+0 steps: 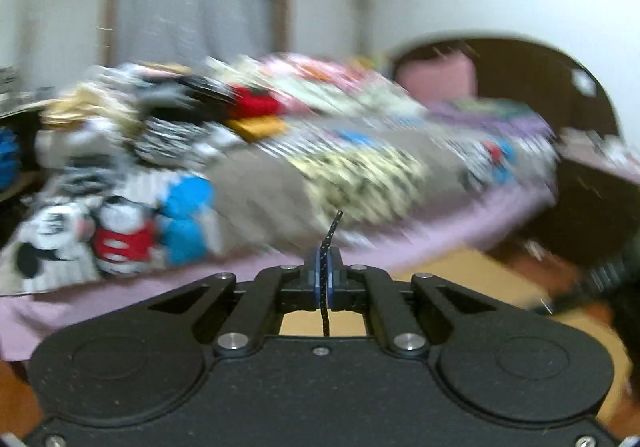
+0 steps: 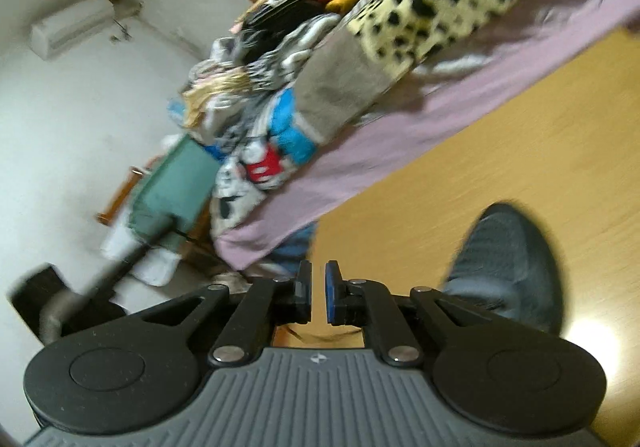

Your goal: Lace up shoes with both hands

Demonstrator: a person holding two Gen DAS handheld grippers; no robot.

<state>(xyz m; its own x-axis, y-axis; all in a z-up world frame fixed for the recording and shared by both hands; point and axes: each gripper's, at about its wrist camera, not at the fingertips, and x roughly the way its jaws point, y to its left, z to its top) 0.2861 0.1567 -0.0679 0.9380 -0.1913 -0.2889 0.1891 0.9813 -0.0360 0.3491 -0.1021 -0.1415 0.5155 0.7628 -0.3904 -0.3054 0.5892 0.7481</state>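
left claw (image 1: 325, 267): clamped on the black lace (image 1: 334, 225)
right claw (image 2: 319, 289): slightly apart, empty
shoe (image 2: 508, 267): on bench, 3 o'clock of right claw
advice: pull lace gently, steadily taut

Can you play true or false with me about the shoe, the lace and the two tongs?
1. The left tongs are pinching a dark lace. True.
2. The right tongs are holding the lace too. False: there is a small gap between their pads and nothing in it.
3. The shoe is bright red. False: it is grey.
4. The shoe sits on a wooden surface. True.
5. The lace end pokes out past the left tongs. True.
6. The shoe is on top of the bed. False: it is on the wood beside the bed.
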